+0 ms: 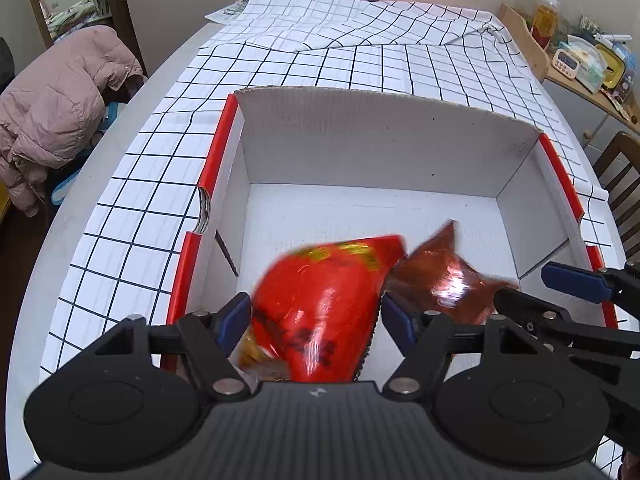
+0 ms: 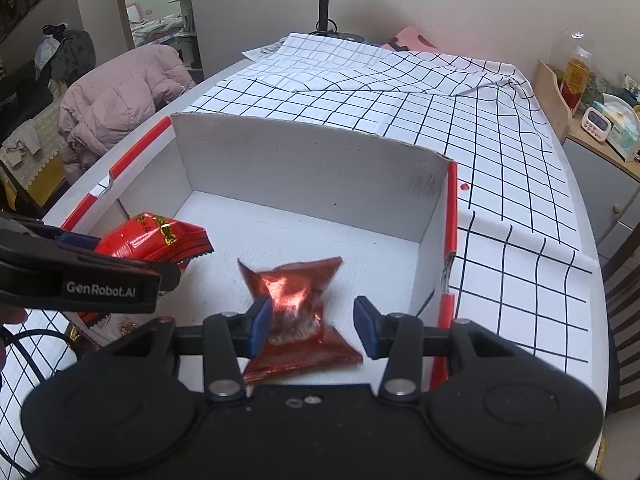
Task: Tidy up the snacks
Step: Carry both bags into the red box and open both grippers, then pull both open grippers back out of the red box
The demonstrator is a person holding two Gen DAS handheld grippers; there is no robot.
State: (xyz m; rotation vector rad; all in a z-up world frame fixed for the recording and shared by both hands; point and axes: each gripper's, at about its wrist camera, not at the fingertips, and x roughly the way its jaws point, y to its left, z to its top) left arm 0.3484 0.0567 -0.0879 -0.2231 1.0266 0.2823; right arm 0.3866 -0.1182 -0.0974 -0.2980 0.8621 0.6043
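Snack packets (image 1: 320, 312), glossy red, crinkled foil.

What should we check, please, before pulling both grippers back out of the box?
1. Red bag lies within the walls of the box: ok.
2. Left gripper has let go of the red bag: ok, there is a gap at one pad.
3. Red bag is settled on the box floor: cannot tell, it is blurred.
4. Dark red packet is inside the box: ok.
5. Right gripper is free of the dark red packet: ok, its jaws stand wider than the packet.
6. The two grippers are clear of each other: ok, they are close but apart.
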